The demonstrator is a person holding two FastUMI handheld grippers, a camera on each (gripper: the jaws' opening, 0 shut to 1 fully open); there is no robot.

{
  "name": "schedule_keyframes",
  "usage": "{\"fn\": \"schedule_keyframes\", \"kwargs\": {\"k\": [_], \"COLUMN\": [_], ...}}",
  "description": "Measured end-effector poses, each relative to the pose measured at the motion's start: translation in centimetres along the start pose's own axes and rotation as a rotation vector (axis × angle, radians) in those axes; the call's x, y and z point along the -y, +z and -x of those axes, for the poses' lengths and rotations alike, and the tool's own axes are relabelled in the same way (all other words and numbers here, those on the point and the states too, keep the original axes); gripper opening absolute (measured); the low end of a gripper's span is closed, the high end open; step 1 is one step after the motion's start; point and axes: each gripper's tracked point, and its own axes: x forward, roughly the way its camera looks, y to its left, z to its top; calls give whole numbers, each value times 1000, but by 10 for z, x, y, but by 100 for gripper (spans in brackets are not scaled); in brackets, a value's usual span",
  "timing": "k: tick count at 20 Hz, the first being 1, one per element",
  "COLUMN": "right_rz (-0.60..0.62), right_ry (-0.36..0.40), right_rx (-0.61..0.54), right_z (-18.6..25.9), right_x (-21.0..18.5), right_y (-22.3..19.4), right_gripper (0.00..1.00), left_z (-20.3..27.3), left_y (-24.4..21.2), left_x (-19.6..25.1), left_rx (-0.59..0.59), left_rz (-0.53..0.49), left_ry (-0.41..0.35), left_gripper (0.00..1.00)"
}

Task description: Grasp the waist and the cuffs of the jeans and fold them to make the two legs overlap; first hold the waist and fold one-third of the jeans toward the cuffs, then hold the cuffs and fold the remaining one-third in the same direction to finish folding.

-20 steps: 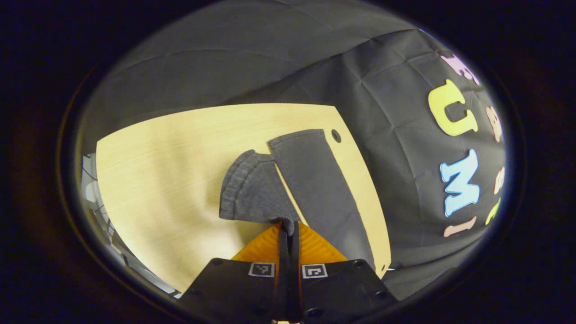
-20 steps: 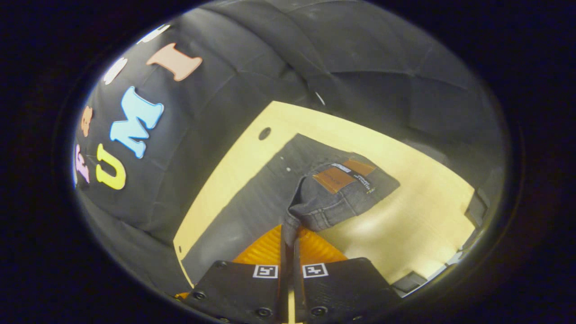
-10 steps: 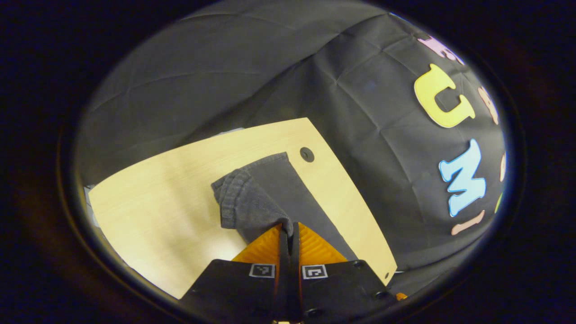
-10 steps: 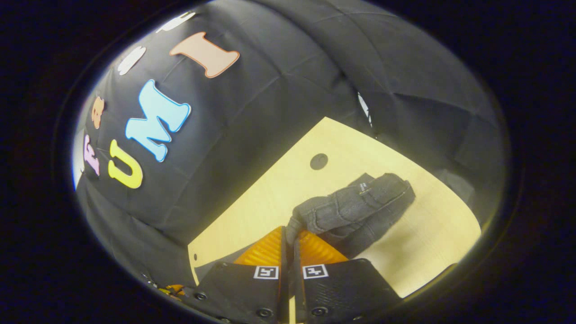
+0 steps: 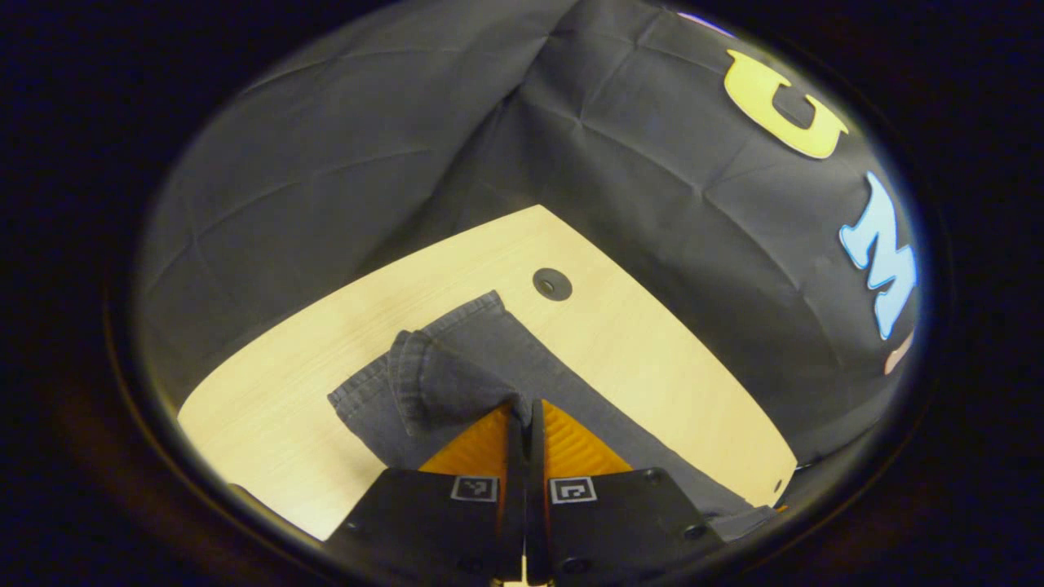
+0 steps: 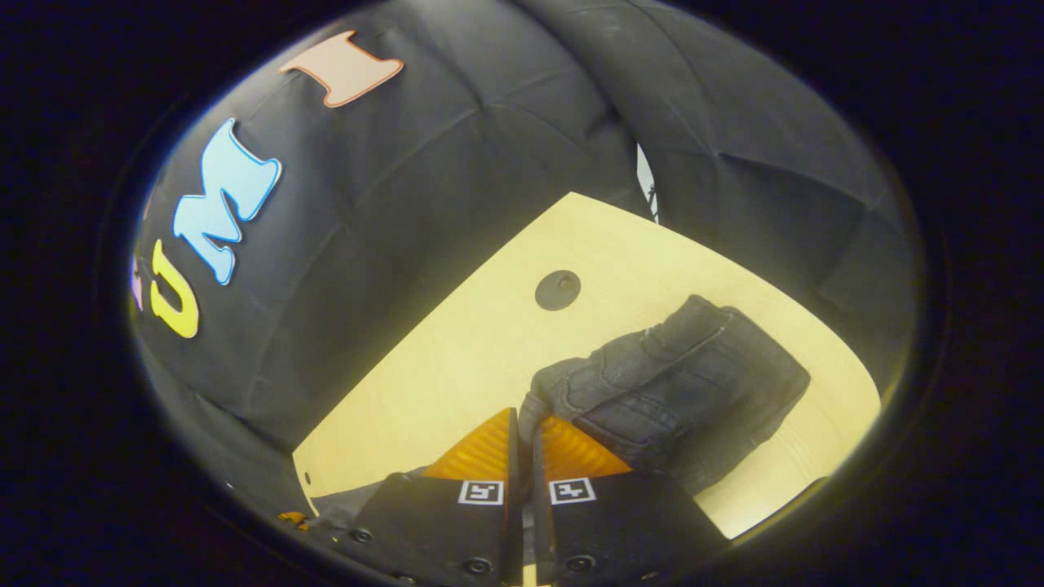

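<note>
The jeans (image 5: 457, 383) are lying on the wooden table (image 5: 652, 359), just beside its round hole (image 5: 552, 284). The left gripper (image 5: 522, 412) is pinching a cuff, its fingers pressed together on the dark cloth; the right gripper (image 6: 526, 420) is likewise clamping the waist (image 6: 652, 383) on the near side of that hole. The leg-over-leg fold is probably closing – both ends should be travelling level and taut, edges matching, before either lets go.
</note>
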Motion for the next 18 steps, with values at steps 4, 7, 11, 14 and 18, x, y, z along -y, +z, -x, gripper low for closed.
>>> {"fn": "schedule_keyframes", "kwargs": {"k": [4, 7, 11, 14, 18], "right_rz": [65, 109, 69, 17, -157], "right_ry": [17, 6, -90, -210, -252], "right_rx": [55, 145, 267, 270, 217], "right_z": [14, 40, 86, 93, 73], "right_x": [-6, -1, 52, 118, 157], "right_y": [4, 18, 39, 34, 11], "right_gripper": [23, 57, 82, 87, 90], "left_z": [25, 58, 119, 166, 209], "left_y": [-7, 2, -1, -19, -36], "left_x": [4, 2, 13, 16, 20], "left_rx": [33, 90, 169, 230, 289], "left_rz": [-62, -128, -172, -212, -261], "left_ry": [-23, 3, -13, -18, -9], "left_gripper": [38, 100, 99, 99, 99]}}
